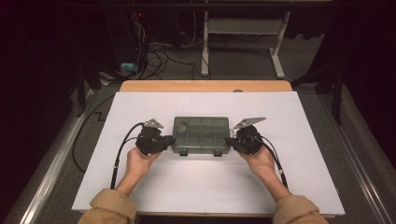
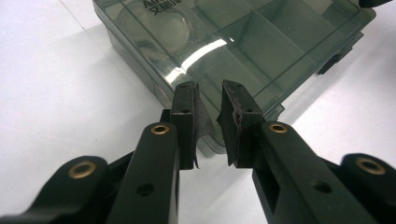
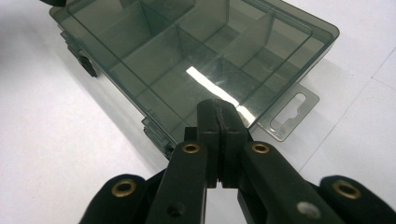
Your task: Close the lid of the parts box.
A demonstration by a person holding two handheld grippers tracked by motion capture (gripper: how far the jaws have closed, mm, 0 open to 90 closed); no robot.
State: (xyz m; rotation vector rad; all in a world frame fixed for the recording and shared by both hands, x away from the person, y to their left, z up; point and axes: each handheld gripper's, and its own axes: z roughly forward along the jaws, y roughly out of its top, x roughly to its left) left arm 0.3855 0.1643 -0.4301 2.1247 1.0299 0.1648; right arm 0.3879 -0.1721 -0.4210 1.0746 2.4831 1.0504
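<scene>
Green box point(image 1: 201, 134) lies mid-table, lid shut. Left gripper point(image 1: 169, 140) at its left end – jaws near closed, nothing between. Right gripper point(image 1: 229, 141) at right end – jaws closed, empty.

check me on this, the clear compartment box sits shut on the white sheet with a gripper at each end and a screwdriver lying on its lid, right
Not quite: nothing lies on the lid. In the high view the compartment box sits shut on the white sheet, with the left gripper and right gripper at its ends, and the lid is bare.
</scene>
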